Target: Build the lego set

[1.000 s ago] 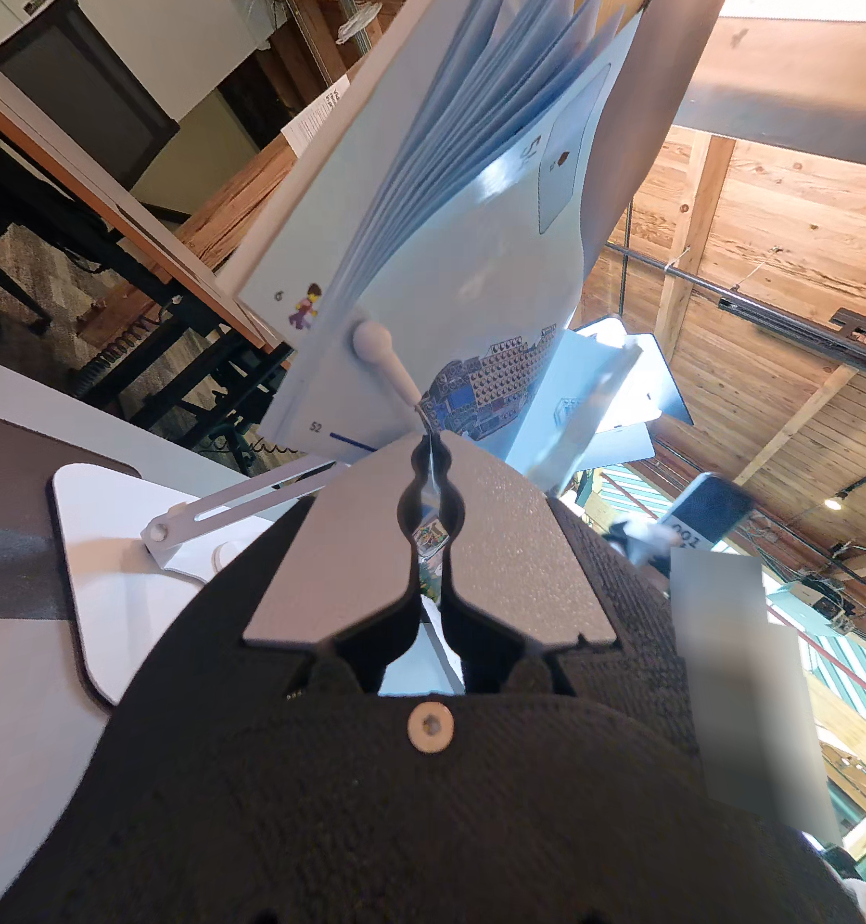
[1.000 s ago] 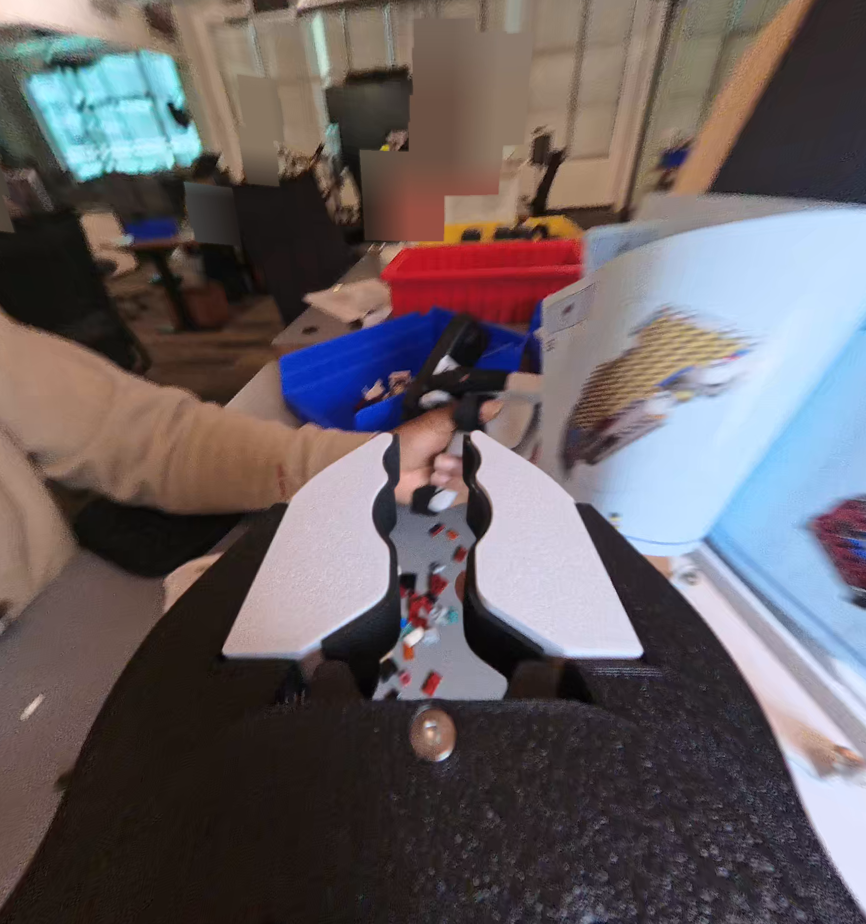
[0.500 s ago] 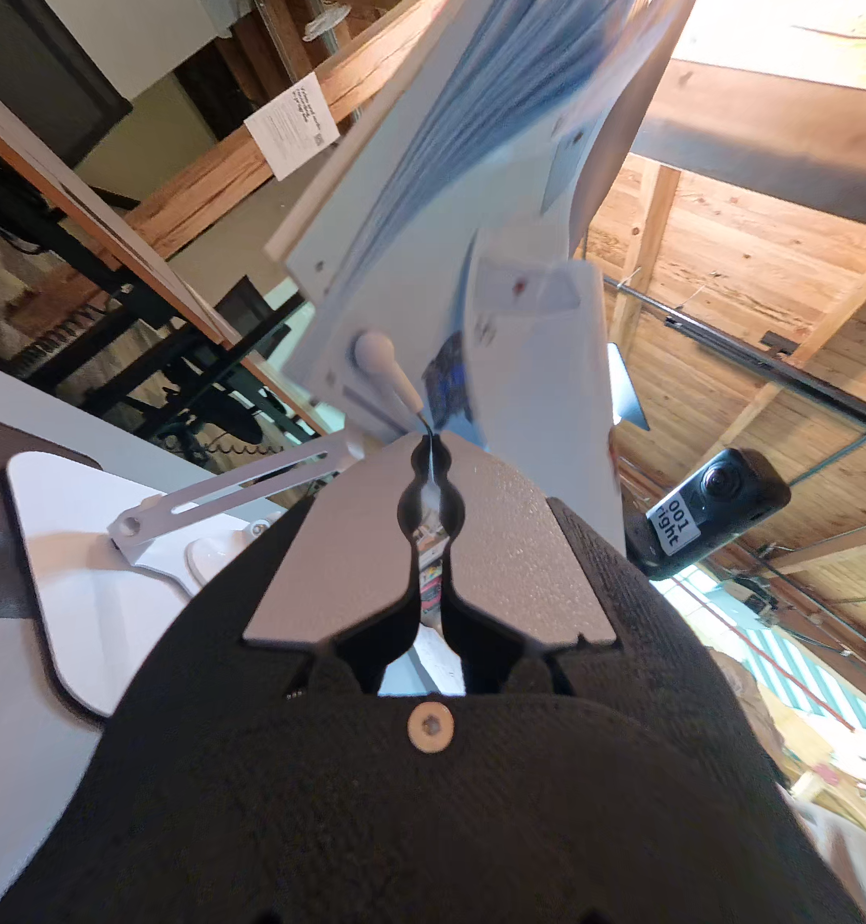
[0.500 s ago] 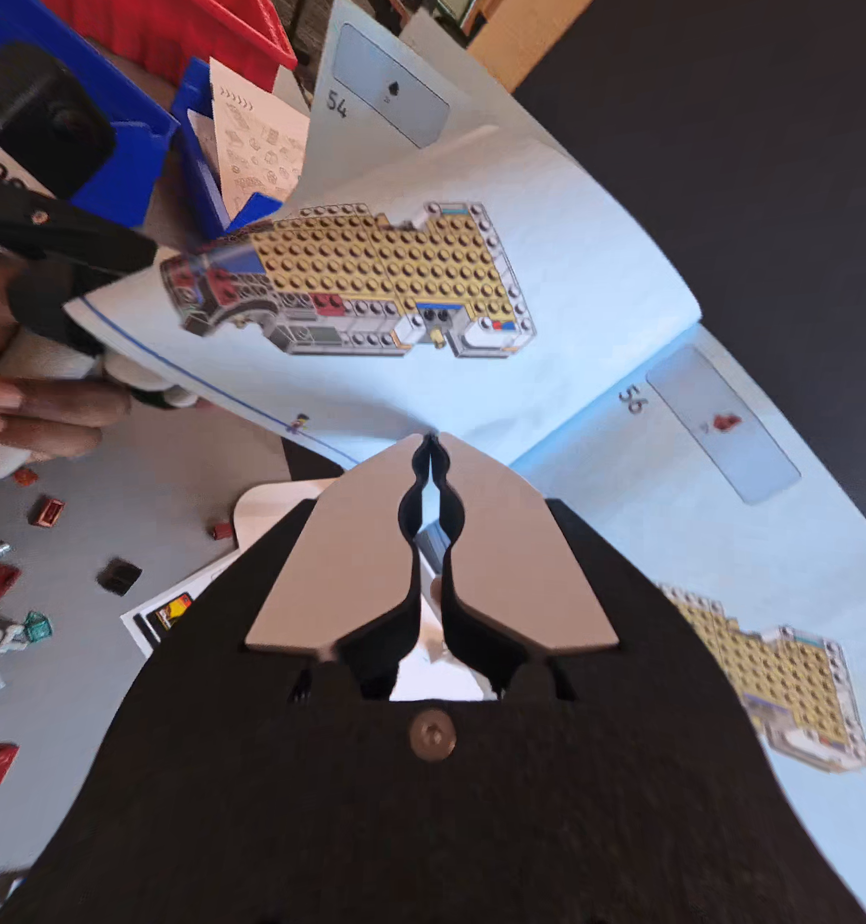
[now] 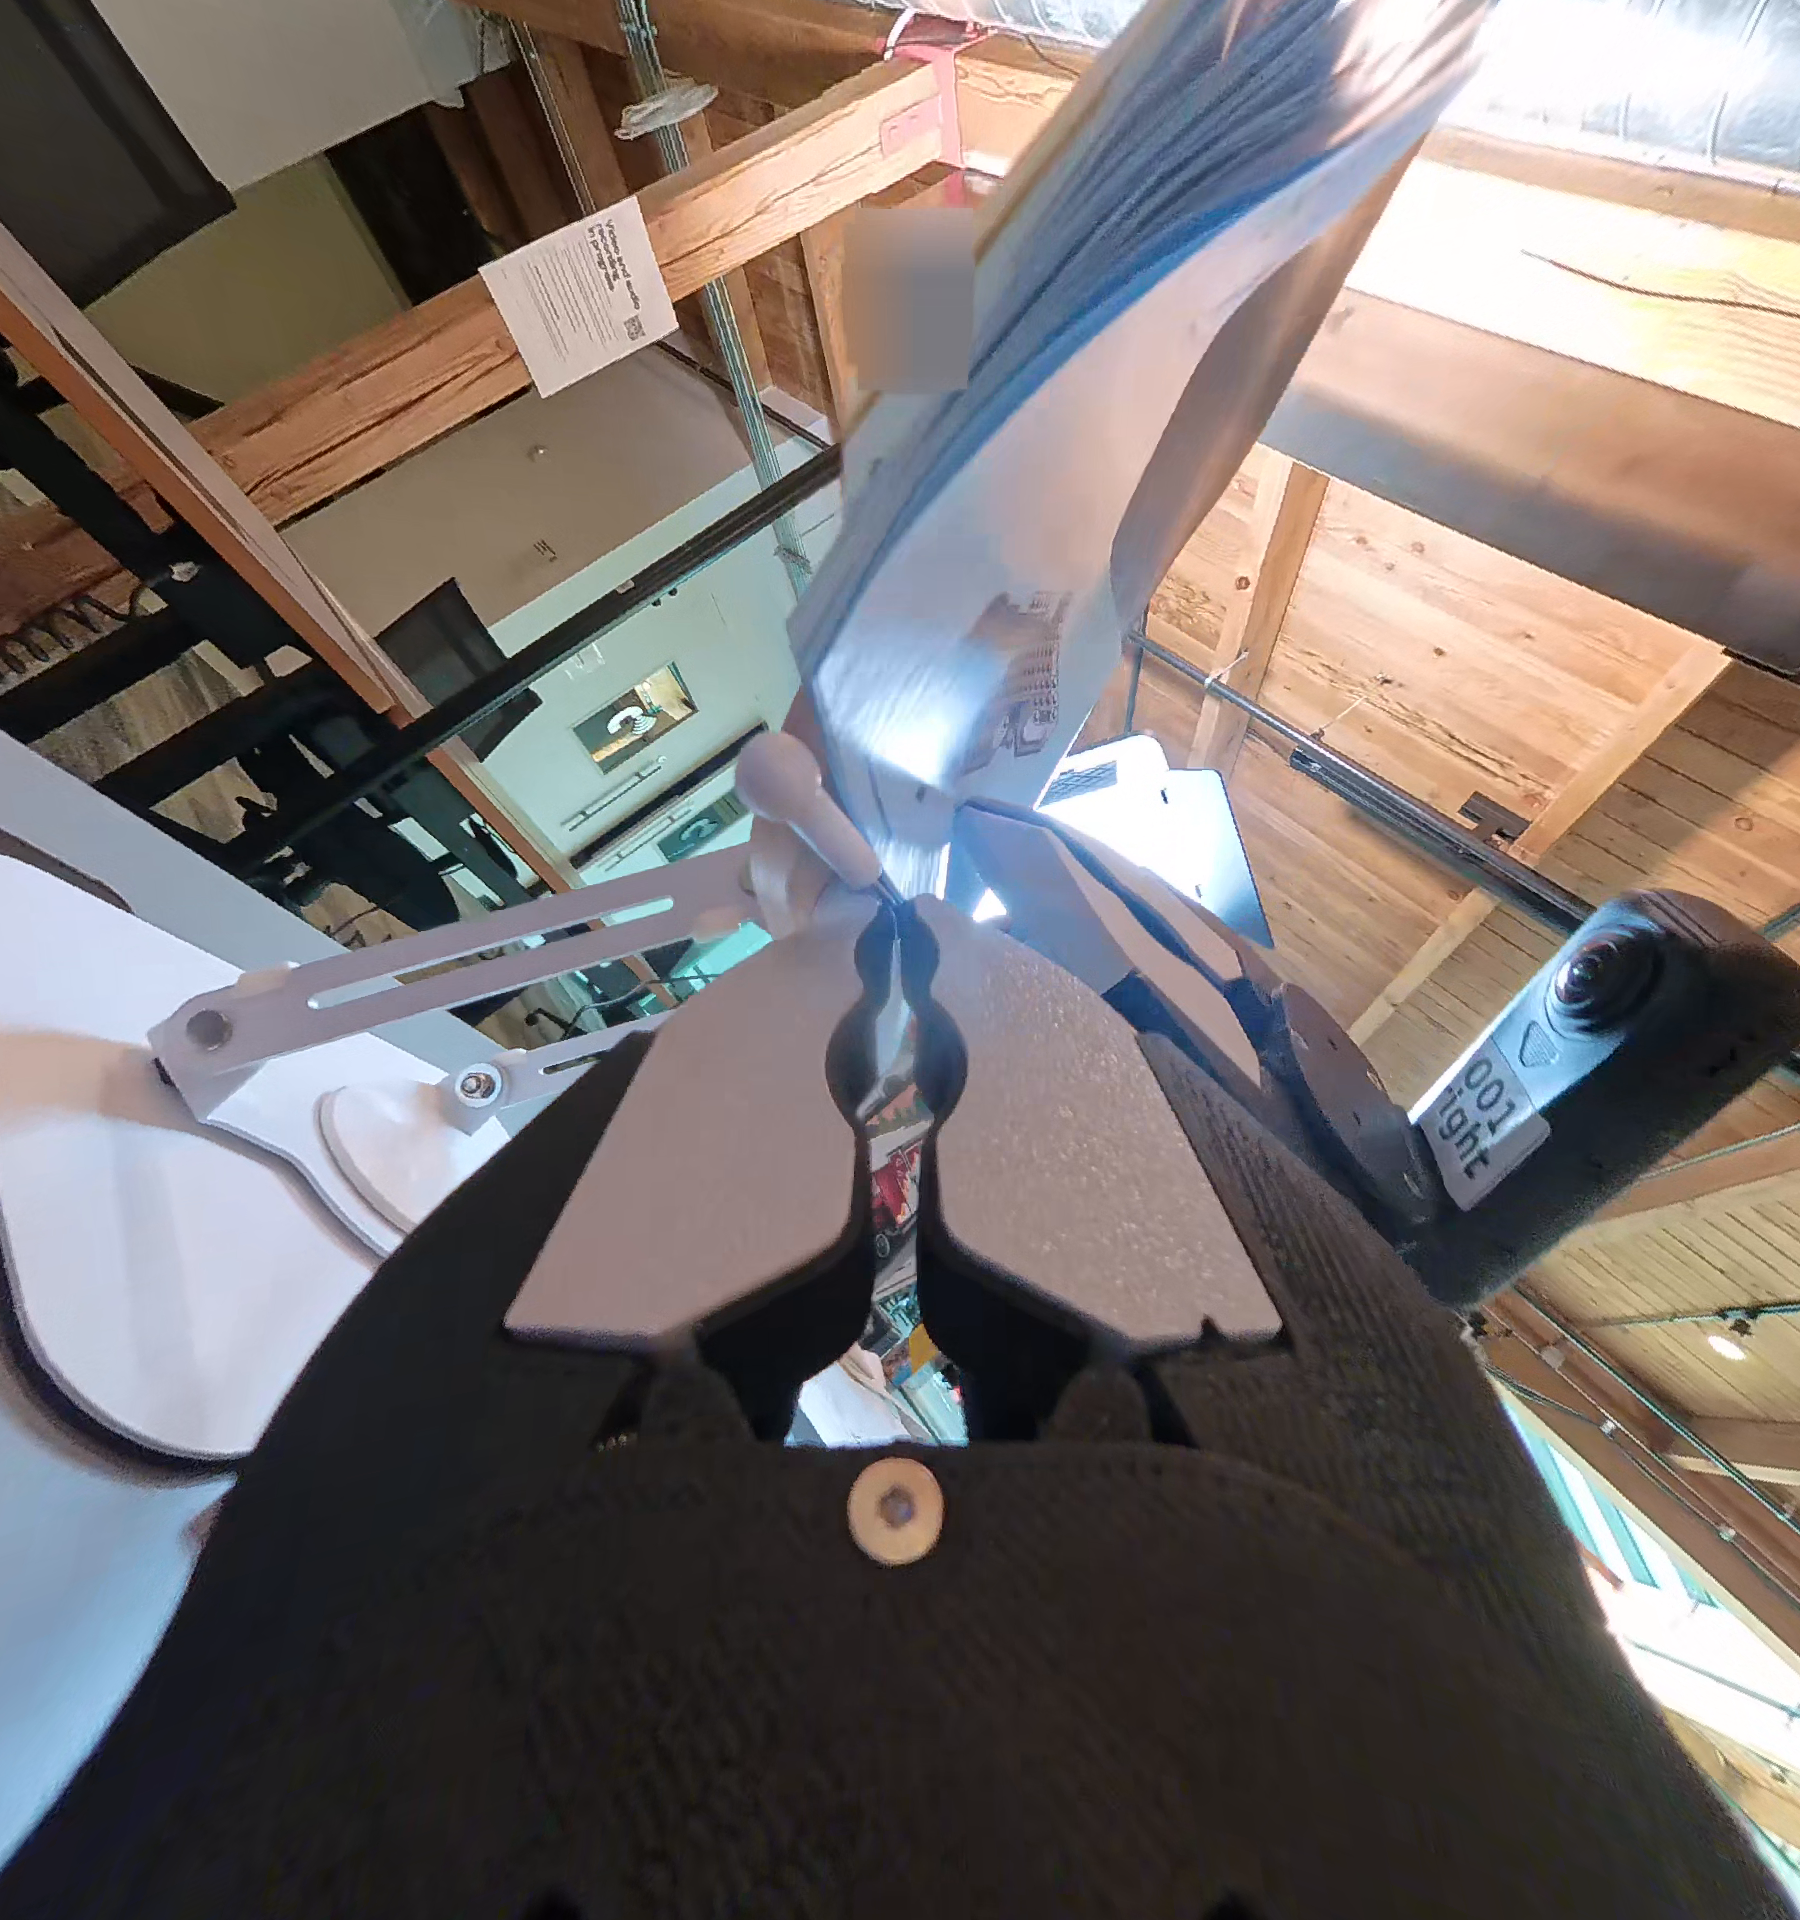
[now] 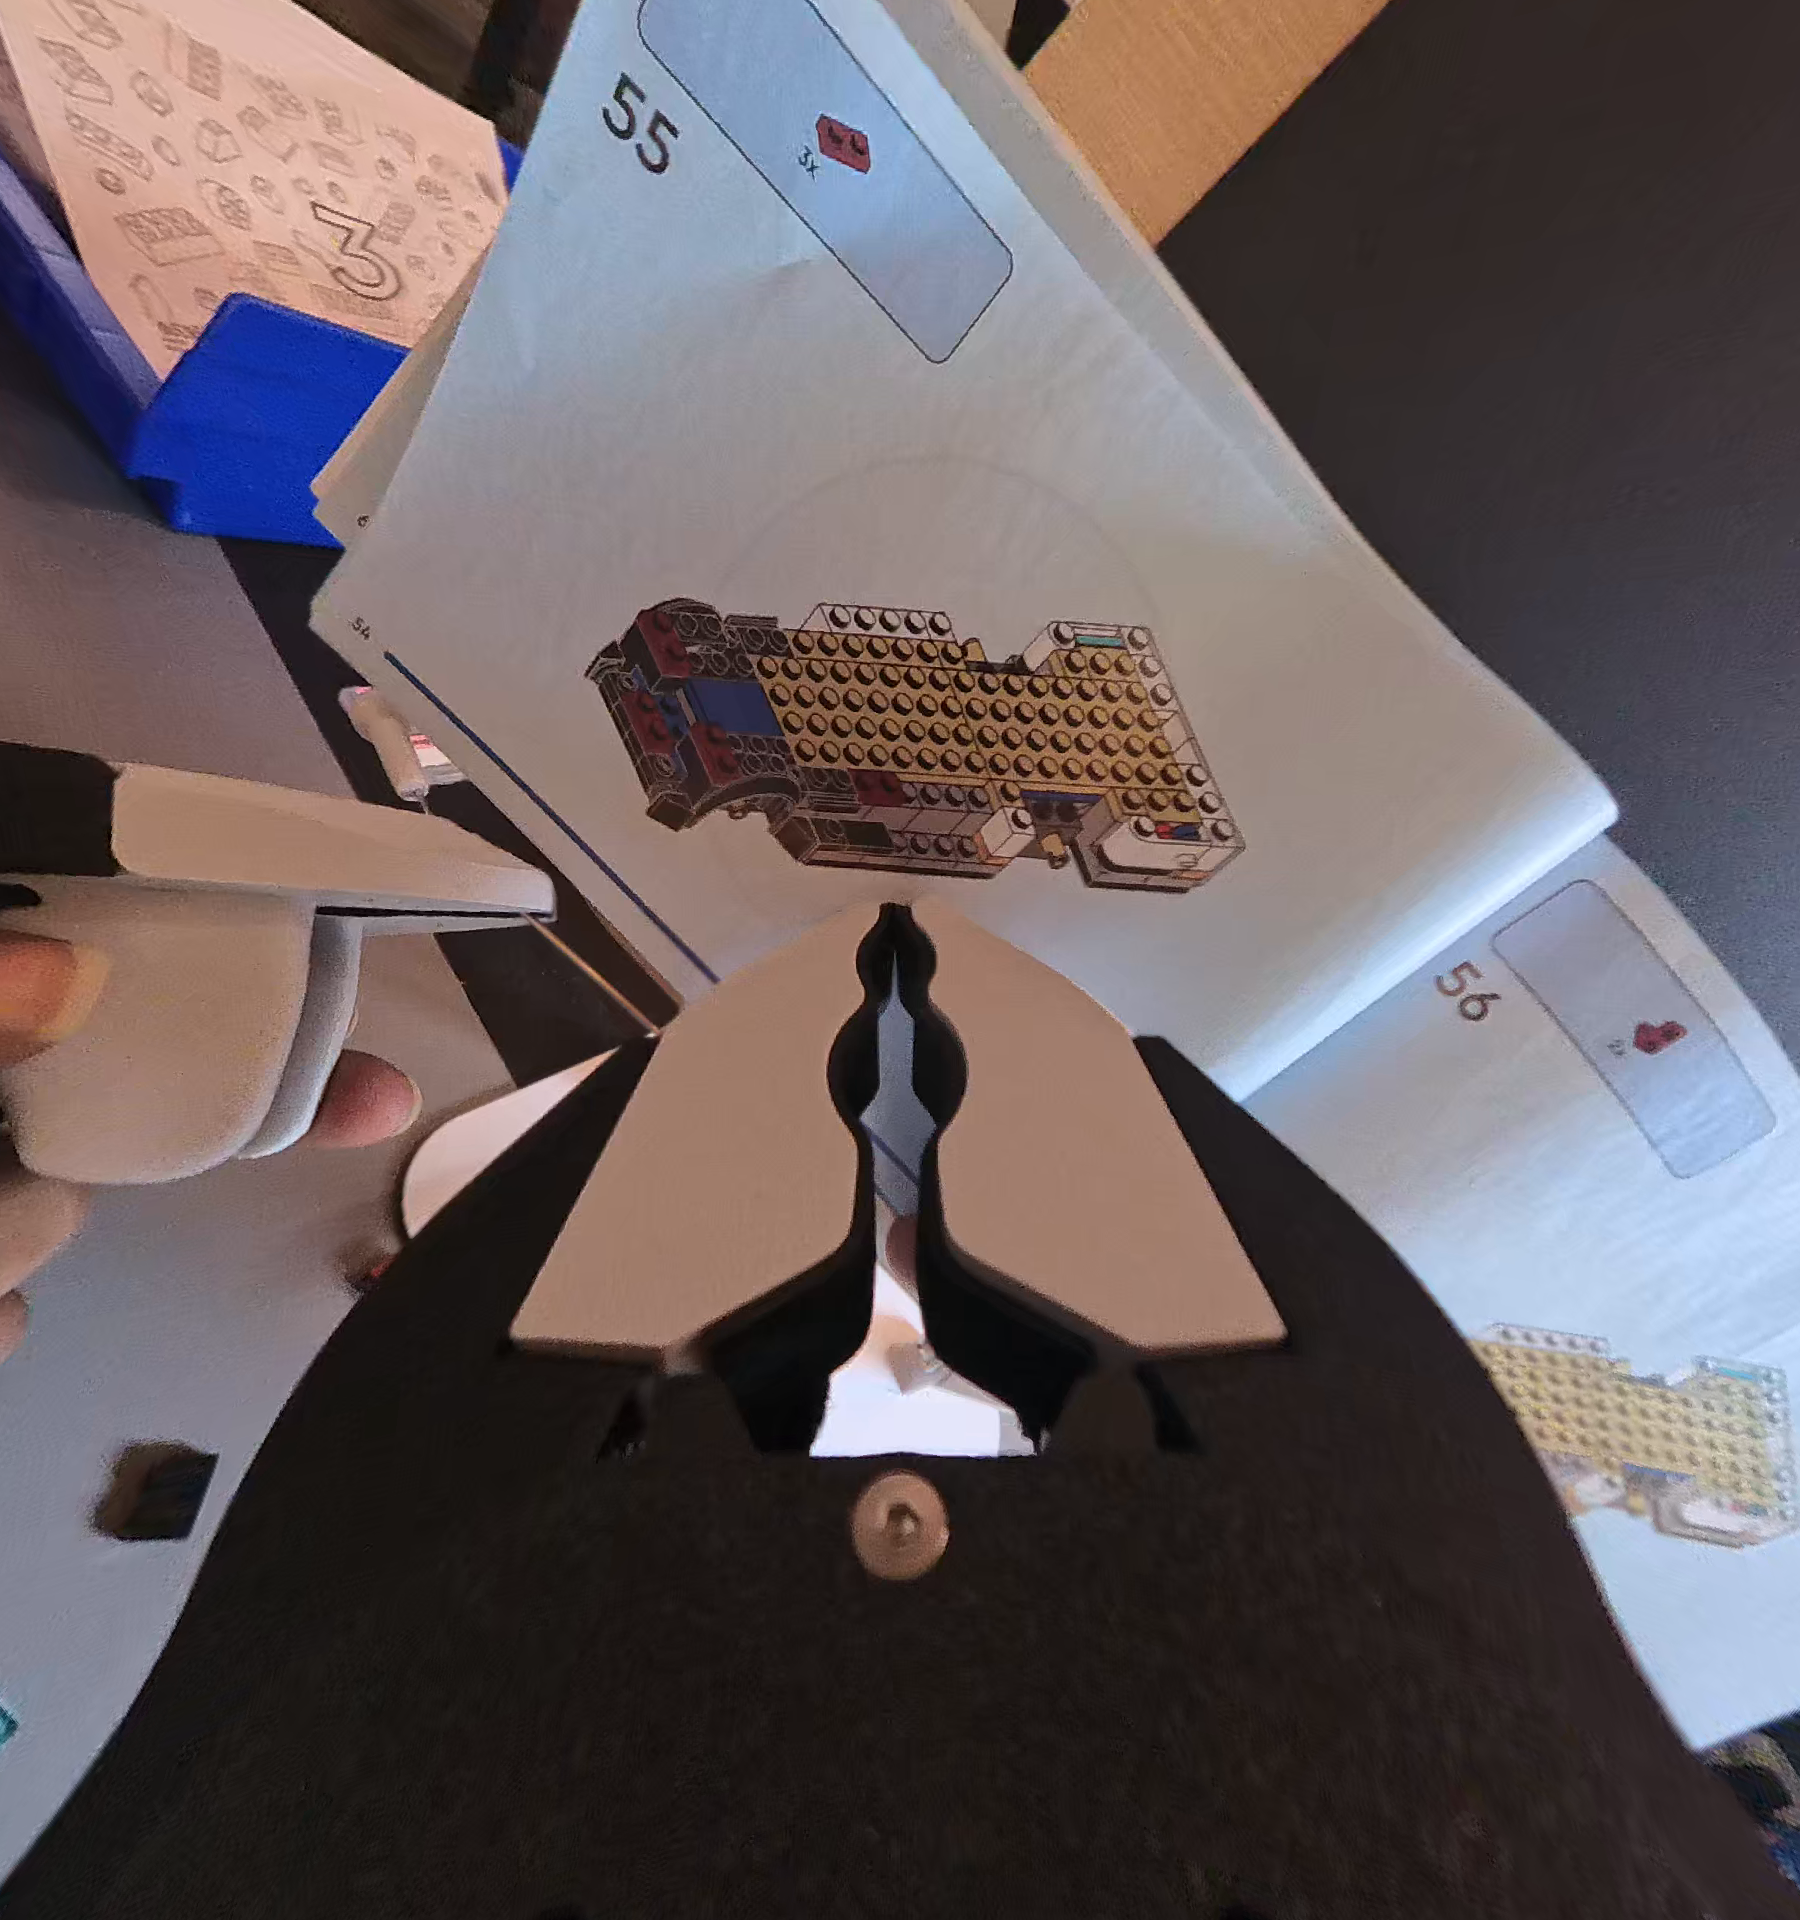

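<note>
One grey bench (image 6: 96,644) carries one open instruction booklet (image 6: 979,499) on a white stand (image 5: 148,1143). Both tongs are clenched on booklet pages: the left tongs (image 5: 898,914) and the right tongs (image 6: 894,914). One blue bin (image 6: 241,436) sits behind.

pale-blue booklet page (image 6: 875,468) (tan studs), blue bin (image 6: 241,416)

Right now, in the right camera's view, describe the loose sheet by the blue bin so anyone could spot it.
Find the open instruction booklet filling the middle; the blue bin sits at its upper left. The sheet stands in that bin, and unlike the booklet's colour-printed pages it is cream with black line drawings.
</note>
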`<act>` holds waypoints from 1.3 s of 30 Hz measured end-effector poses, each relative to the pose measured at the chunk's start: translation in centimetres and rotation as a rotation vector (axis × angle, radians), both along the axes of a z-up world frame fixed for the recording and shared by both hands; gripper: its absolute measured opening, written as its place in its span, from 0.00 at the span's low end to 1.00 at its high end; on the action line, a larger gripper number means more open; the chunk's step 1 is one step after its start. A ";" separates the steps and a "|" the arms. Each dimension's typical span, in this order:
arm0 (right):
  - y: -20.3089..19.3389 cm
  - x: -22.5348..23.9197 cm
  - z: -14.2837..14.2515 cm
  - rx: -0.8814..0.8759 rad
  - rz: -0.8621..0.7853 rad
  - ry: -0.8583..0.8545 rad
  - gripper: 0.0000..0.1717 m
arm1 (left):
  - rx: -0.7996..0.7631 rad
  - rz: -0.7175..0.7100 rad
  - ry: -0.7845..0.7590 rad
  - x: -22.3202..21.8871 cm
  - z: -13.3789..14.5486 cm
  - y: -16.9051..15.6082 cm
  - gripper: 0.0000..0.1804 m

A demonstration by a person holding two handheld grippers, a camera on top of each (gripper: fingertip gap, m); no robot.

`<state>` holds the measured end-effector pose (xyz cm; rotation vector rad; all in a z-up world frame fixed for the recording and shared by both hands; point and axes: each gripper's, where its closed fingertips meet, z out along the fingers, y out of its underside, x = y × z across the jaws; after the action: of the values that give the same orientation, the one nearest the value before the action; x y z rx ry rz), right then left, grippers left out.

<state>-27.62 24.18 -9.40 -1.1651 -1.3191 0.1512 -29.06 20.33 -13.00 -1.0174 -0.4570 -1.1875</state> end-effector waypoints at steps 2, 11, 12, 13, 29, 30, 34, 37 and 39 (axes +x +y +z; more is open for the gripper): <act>-0.3 -0.2 -0.3 0.005 -0.011 0.025 0.00 | -0.012 0.017 0.000 0.0 0.0 -0.1 0.00; -1.0 -1.6 -0.7 -0.044 -0.001 -0.007 0.00 | -0.092 0.151 0.081 0.3 0.5 -0.4 0.00; -1.1 -1.9 -0.8 -0.046 0.001 -0.033 0.00 | -0.107 0.180 0.146 0.3 0.8 -0.4 0.00; -1.2 -2.2 -0.8 -0.043 0.003 -0.054 0.00 | -0.123 0.208 0.208 0.4 1.1 -0.4 0.00; 0.4 5.1 4.2 -0.217 0.093 0.325 0.00 | -0.219 0.329 0.716 0.6 3.1 0.5 0.01; 1.4 5.8 3.6 -0.237 0.072 0.316 0.00 | -0.220 0.336 0.729 0.7 3.2 0.5 0.01; 3.0 5.6 0.5 -0.234 0.056 0.207 0.00 | -0.234 0.385 0.881 1.5 3.9 0.8 0.01; 2.6 4.9 0.5 -0.168 0.065 0.156 0.00 | -0.246 0.389 1.111 2.7 4.6 1.6 0.01; 2.4 4.6 0.5 -0.160 0.065 0.129 0.00 | -0.253 0.377 1.297 3.9 4.8 2.4 0.01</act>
<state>-23.05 26.56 -8.89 -1.2264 -1.2487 0.3794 -25.18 22.74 -8.16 -1.5937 0.2505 0.0114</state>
